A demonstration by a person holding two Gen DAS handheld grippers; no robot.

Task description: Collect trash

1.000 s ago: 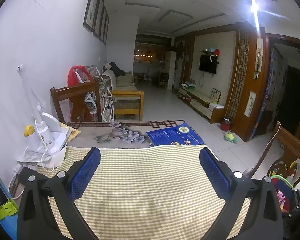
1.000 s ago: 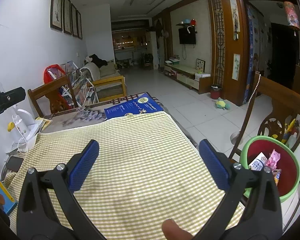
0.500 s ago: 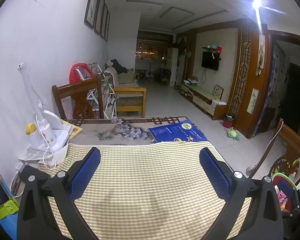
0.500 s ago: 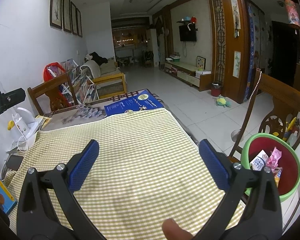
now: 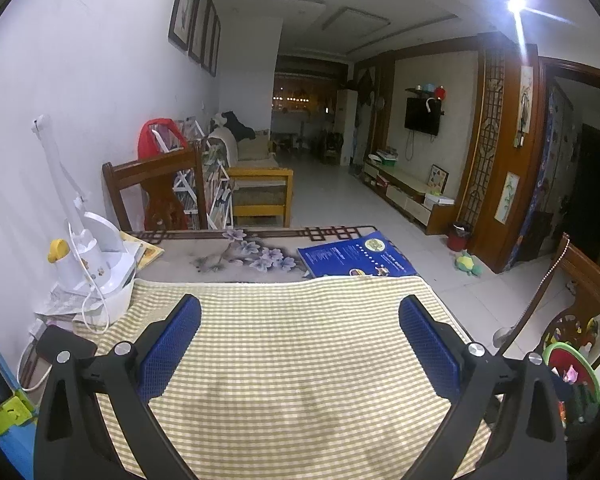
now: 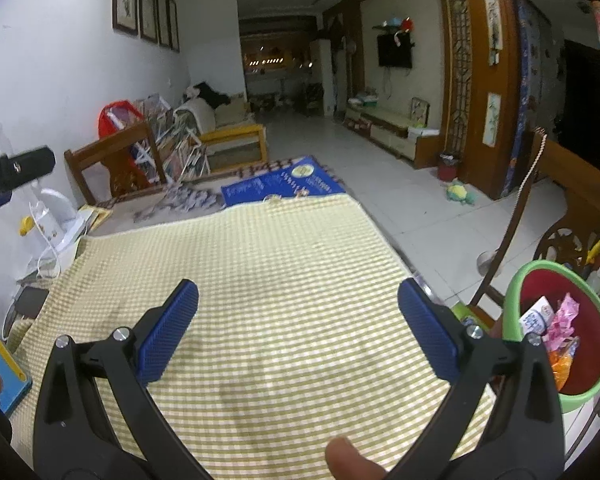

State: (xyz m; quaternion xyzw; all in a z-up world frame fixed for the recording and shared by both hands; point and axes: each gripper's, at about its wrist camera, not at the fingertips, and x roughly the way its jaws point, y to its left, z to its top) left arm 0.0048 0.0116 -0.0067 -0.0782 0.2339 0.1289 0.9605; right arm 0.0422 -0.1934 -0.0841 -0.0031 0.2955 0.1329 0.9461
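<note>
With both grippers, left [image 5: 299, 322] and right [image 6: 298, 308], spread wide and empty over the bare cloth [image 6: 260, 280], wrappers are seen only in the bin [image 6: 562, 336] at 4 o'clock, so a final scan is advised.

A: What do the grippers look like?
B: The left gripper [image 5: 300, 312] has matte black plastic arms and blue pads [image 5: 168, 350] with a fine mesh texture. Silver screws sit at the joints.
A: And the right gripper [image 6: 298, 298]?
B: The same build. A bare fingertip [image 6: 350, 460] shows at its lower edge.
</note>
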